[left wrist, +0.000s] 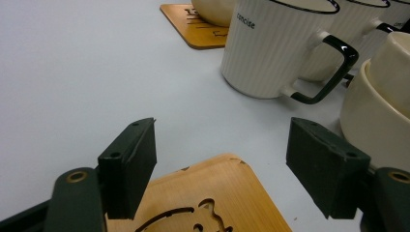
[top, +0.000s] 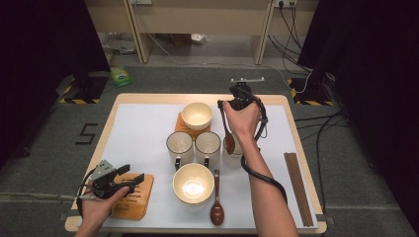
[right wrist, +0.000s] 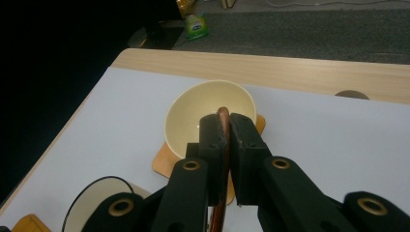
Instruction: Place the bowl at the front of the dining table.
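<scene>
One spoon (top: 228, 129) pinched in right gripper (right wrist: 227, 140) above far bowl (right wrist: 209, 116); not yet placed. Left gripper (left wrist: 222, 169) spread, idle over near-left coaster (left wrist: 203, 203).

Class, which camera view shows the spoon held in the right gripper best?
The high view: the held spoon hangs from the right gripper with its whole handle and dark bowl visible above the table. The right gripper view shows just a thin strip of its handle clamped between the jaws. The left gripper view adds nothing on it.
</scene>
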Action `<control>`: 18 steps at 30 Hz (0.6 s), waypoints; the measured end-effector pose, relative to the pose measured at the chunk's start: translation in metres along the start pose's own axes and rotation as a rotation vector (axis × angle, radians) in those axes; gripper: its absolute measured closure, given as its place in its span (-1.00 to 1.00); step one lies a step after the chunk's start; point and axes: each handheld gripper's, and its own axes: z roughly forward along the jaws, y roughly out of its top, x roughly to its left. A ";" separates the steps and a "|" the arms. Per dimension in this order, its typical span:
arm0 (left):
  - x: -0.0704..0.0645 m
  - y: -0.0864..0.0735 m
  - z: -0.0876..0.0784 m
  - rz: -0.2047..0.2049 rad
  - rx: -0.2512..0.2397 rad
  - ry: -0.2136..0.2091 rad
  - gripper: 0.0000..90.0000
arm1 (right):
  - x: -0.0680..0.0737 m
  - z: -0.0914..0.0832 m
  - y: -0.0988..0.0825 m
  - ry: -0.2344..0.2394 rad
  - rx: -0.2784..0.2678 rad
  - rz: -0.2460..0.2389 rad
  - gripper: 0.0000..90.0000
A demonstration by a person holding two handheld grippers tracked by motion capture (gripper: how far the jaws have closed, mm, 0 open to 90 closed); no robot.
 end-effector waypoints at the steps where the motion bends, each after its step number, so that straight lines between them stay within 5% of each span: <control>1: 0.000 0.000 0.000 -0.002 -0.001 0.001 -0.43 | -0.001 0.000 0.000 -0.001 -0.004 -0.002 0.88; 18: 0.002 0.000 -0.001 -0.005 -0.001 0.001 -0.43 | -0.009 0.005 0.003 -0.002 -0.023 0.030 0.88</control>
